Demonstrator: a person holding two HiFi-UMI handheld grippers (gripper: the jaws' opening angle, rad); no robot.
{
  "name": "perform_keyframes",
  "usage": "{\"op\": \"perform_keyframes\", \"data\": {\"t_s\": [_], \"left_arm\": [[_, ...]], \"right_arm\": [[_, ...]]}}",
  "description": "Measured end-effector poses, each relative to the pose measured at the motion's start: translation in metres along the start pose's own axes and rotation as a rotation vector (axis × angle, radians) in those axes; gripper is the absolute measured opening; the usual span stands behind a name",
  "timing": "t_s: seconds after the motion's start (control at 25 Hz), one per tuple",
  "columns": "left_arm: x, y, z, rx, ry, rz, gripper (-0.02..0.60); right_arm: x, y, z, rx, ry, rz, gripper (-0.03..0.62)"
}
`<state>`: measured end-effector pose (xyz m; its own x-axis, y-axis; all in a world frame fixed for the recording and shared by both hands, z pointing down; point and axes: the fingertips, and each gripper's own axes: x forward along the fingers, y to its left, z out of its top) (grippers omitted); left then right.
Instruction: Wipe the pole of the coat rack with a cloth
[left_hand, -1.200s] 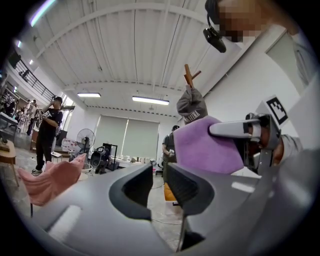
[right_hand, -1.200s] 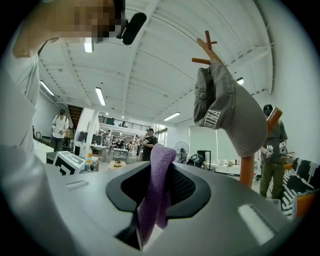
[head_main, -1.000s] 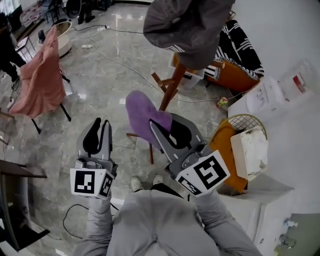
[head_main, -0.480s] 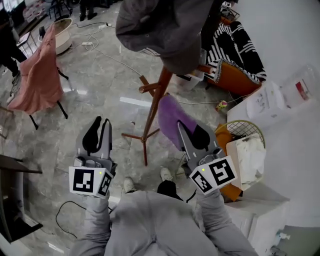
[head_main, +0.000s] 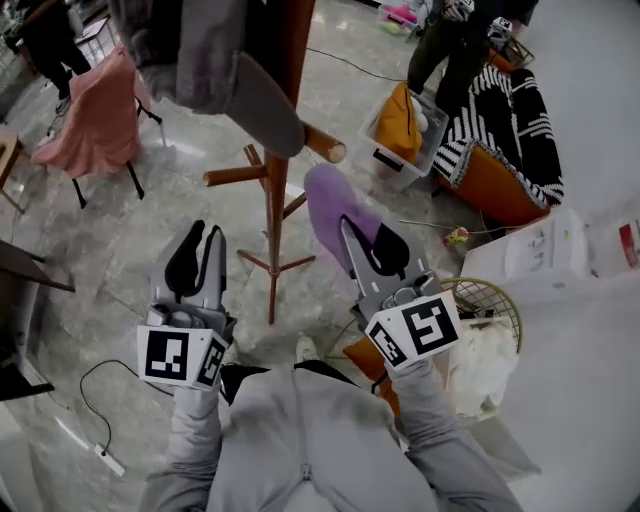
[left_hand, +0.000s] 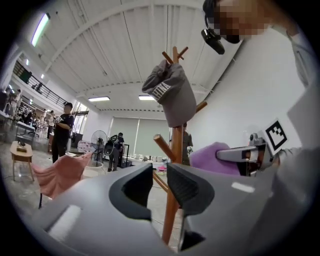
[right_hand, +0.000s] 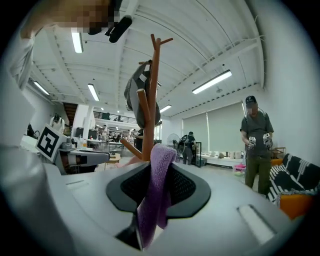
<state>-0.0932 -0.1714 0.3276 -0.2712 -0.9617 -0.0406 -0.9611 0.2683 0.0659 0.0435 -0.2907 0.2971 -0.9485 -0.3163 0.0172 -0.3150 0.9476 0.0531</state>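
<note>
Two grippers, one cloth, one coat rack pole (head_main: 275, 190). Right gripper (right_hand: 157, 182) jaws pinching purple cloth (right_hand: 159, 170), which is hanging just right of pole. Left gripper (left_hand: 159, 184) jaws standing narrowly apart, holding nothing. Only head view showing wire basket (head_main: 502, 297) holding white fabric (head_main: 480, 360). One grey cap (left_hand: 172, 92) hanging on rack.

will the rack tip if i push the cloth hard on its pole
Likely wobbles: the pole is thin and tall on small splayed legs. The cap hung high probably makes it top-heavy, so push gently.
</note>
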Motion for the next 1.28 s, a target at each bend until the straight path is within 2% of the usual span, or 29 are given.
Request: {"op": "perform_keyframes", "data": {"t_s": [0.24, 0.44, 0.68, 0.92, 1.28], "left_arm": [[-0.013, -0.027, 0.001, 0.034, 0.027, 0.109, 0.089], [-0.026, -0.024, 0.008, 0.060, 0.036, 0.175, 0.089], [-0.034, -0.015, 0.011, 0.065, 0.035, 0.203, 0.089], [-0.041, -0.009, -0.001, 0.061, 0.070, 0.214, 0.089], [-0.050, 0.012, -0.019, 0.033, 0.101, 0.250, 0.089]], "right_arm": [[0.014, -0.012, 0.017, -0.064, -0.068, 0.114, 0.080], [0.021, -0.014, 0.028, -0.044, -0.115, 0.140, 0.080], [0.030, 0.001, 0.048, -0.046, -0.186, 0.164, 0.081], [0.047, 0.021, 0.022, -0.074, -0.134, 0.208, 0.080], [0.073, 0.037, -0.032, 0.009, -0.025, 0.254, 0.080]]}}
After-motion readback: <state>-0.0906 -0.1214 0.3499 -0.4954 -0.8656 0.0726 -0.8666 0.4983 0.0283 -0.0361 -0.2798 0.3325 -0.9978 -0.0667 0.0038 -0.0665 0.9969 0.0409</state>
